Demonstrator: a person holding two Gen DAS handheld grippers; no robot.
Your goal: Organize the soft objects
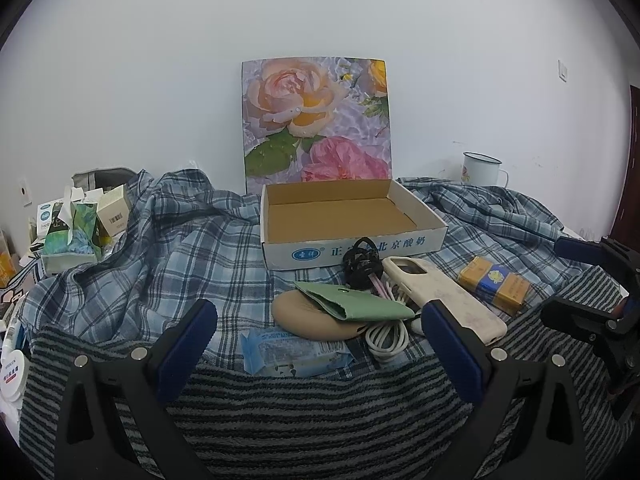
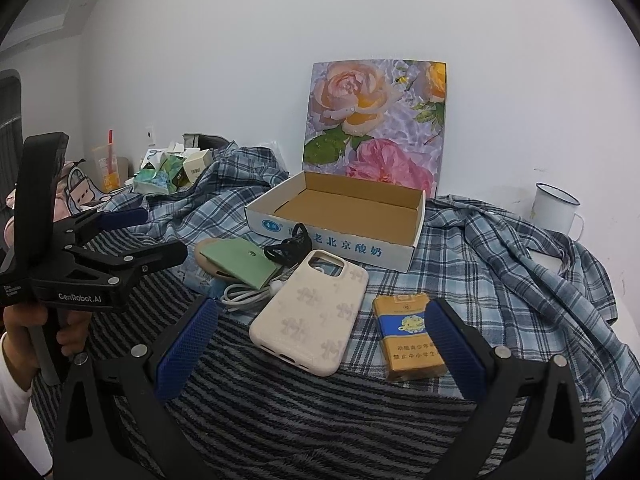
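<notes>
Both the left gripper (image 1: 320, 320) and the right gripper (image 2: 322, 318) hovered with fingers spread wide, holding nothing, while the green pouch (image 1: 352, 300) lay on the tan pad (image 1: 308, 322) before the open cardboard box (image 1: 352, 246).

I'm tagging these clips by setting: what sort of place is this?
Probably a bedroom or dorm room at home, not a lab. A plaid sheet and striped blanket cover a bed-like surface against a white wall, with a phone case, tissue pack and enamel mug lying around.

The right hand-held gripper (image 2: 320, 344) is hovering with jaws spread over a cream phone case (image 2: 310, 312) and a yellow cigarette pack (image 2: 406, 336), gripping nothing.
</notes>
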